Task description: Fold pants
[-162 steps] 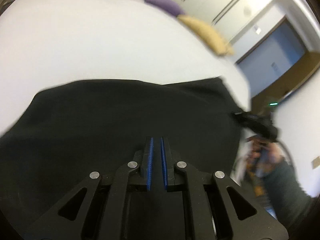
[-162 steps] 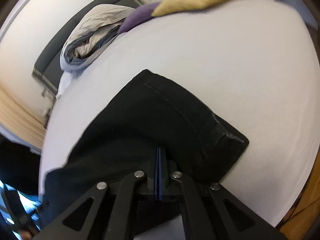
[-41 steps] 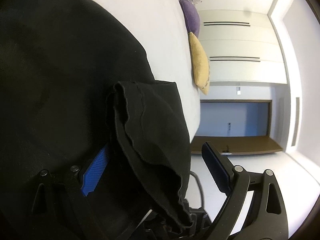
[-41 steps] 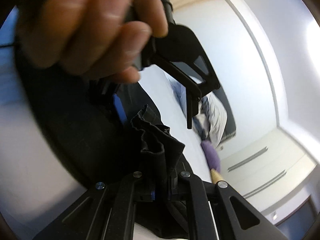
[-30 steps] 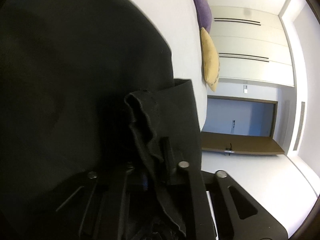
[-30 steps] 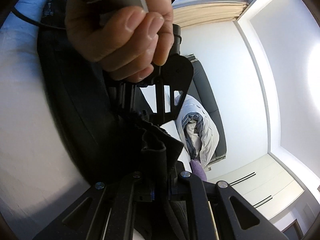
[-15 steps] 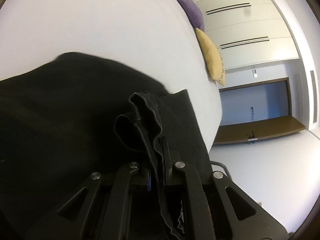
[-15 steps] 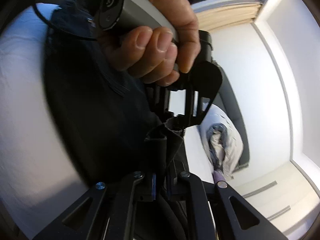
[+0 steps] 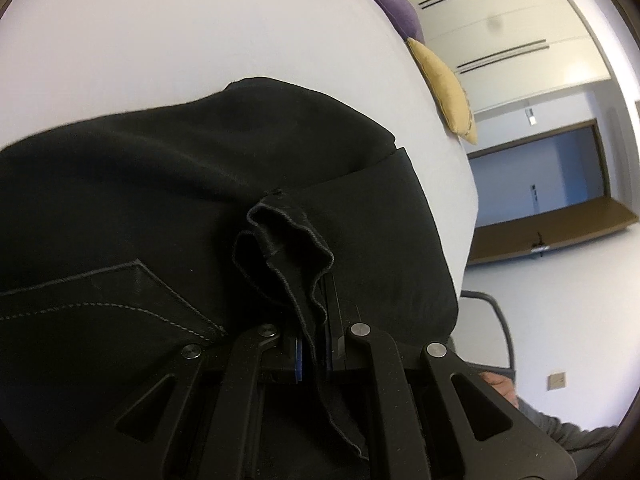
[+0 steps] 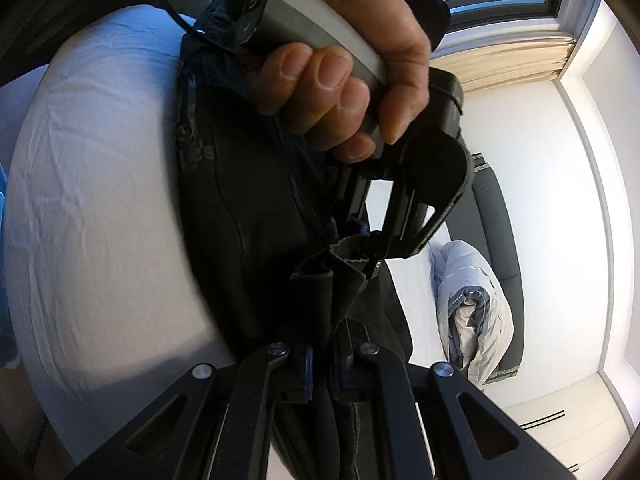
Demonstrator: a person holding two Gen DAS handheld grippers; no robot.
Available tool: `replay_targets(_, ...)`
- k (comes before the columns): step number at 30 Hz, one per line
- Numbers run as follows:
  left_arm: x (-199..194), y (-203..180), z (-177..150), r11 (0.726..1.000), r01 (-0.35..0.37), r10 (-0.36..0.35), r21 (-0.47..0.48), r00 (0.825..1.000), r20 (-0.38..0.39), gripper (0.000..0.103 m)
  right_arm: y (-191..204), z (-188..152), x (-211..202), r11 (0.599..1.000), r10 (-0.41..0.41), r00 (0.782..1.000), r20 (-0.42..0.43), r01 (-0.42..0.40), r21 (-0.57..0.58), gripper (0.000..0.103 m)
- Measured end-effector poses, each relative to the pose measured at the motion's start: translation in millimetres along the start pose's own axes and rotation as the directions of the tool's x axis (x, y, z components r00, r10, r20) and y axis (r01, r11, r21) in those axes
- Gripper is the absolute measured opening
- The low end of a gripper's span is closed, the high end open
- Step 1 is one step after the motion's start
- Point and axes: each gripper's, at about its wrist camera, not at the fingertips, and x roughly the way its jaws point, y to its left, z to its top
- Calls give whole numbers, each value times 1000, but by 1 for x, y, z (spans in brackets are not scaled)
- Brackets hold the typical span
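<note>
Mid-fold, by my read: I have the left tool (image 9: 312, 320) and the right tool (image 10: 320, 354) each clenched on a bunched edge of the black pants (image 9: 168, 200), which lie across the lower half of the left view on the white bed (image 9: 160, 40). The edges are gathered but not laid down; flattening and further folds remain. A pale print on the fabric, upper left of the right view, is unreadable; no other writing.

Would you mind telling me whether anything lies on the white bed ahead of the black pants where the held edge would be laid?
Nothing visible does: the white bed beyond the black pants is bare; the cushions sit at its far edge.
</note>
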Motion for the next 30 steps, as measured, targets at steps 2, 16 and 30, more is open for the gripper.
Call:
replay_targets(2, 0, 4, 0, 1000, -7, 7, 6, 1000, -8, 6, 6, 2, -1, 1000, 16, 1000, -4, -16, -11, 7)
replay_targets(16, -7, 27, 7, 997, 6, -3, -74, 999, 36, 12, 35, 16, -20, 985, -66, 997, 44, 72, -155, 42)
replay_targets(30, -20, -54, 7, 998, 54, -60, 40, 984, 167, 12, -170, -141, 45, 190, 409, 875, 260, -361, 913, 63)
